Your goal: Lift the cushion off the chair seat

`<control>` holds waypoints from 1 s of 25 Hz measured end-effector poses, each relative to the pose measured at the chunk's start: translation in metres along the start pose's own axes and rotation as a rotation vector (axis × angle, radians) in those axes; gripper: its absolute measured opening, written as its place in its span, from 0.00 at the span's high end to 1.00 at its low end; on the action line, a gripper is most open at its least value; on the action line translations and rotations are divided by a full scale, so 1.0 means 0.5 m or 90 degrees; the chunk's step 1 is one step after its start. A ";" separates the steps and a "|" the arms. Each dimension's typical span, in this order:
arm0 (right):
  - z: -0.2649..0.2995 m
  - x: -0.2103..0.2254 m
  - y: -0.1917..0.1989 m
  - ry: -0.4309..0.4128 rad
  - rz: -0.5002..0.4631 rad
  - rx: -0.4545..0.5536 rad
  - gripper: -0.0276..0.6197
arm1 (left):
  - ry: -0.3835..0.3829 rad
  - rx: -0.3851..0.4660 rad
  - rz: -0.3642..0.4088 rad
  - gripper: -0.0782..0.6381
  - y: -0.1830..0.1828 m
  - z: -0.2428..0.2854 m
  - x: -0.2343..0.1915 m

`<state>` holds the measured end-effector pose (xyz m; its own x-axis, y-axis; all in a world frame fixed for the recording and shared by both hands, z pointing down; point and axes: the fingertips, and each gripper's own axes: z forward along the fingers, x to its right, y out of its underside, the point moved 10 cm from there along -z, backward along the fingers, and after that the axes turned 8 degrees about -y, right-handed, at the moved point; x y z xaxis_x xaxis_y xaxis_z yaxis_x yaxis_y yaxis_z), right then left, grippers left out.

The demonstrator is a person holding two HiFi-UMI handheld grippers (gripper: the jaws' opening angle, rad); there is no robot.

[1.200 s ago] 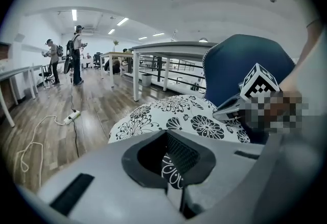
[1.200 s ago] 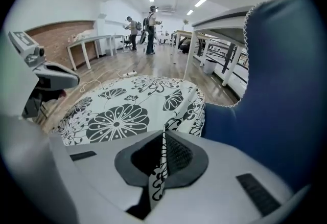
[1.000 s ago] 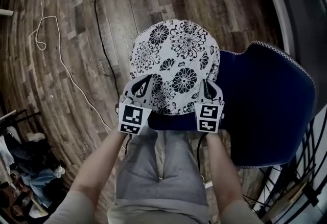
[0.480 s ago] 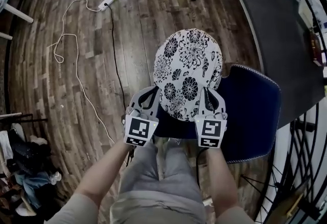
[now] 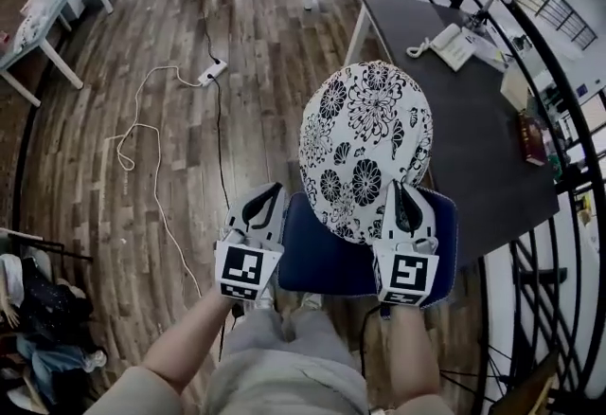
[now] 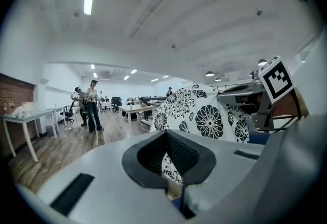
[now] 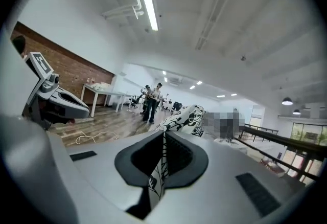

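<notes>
Black-and-white flowered fabric sat in both grips. You held the round cushion (image 5: 367,148) by its near rim, one claw on each side. I judge that was why it stood tipped up with its patterned face toward you instead of sagging flat. Your right claw (image 5: 405,200) was clamped on the right part of that rim. Its own view showed the jaws pressed together with the thin flowered edge caught upright in the slot between them. Your left claw (image 5: 268,200) had its jaws drawn narrow too, and a strip of the same print showed low in their slot. It therefore read as pinching the left part of the rim, though in the head view that contact was hard to make out behind the claw's body. Two grips spread along one edge probably kept the soft disc from twisting or folding.

The cushion reached up and away from the jaws, with the left claw at its lower left and the right claw at its lower right. Beneath it the navy chair seat (image 5: 317,261) lay bare between the two claws, its front edge toward you. No part of the cushion appeared to rest on the seat, so the lift seemed essentially done. Past the seat's far right corner stood a dark table (image 5: 473,138), behind the cushion.
</notes>
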<state>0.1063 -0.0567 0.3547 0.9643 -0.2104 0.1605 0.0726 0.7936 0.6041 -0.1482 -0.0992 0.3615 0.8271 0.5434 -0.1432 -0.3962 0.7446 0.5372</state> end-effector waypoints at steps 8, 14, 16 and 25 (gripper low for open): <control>0.057 0.040 0.222 0.003 0.047 0.198 0.95 | -0.026 0.124 0.041 0.89 0.221 0.097 0.035; 0.119 0.058 0.363 0.022 0.049 0.311 0.95 | -0.050 0.169 0.060 0.88 0.349 0.182 0.030; 0.115 0.056 0.364 0.029 0.049 0.338 0.95 | -0.052 0.181 0.067 0.89 0.352 0.183 0.019; 0.123 0.070 0.393 0.049 0.062 0.424 0.95 | -0.037 0.301 0.103 0.89 0.333 0.212 -0.008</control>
<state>0.1389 0.0567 0.5270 0.9756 -0.0957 0.1975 -0.1640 0.2800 0.9459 -0.1751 -0.0185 0.5394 0.7964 0.6047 0.0126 -0.3085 0.3881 0.8685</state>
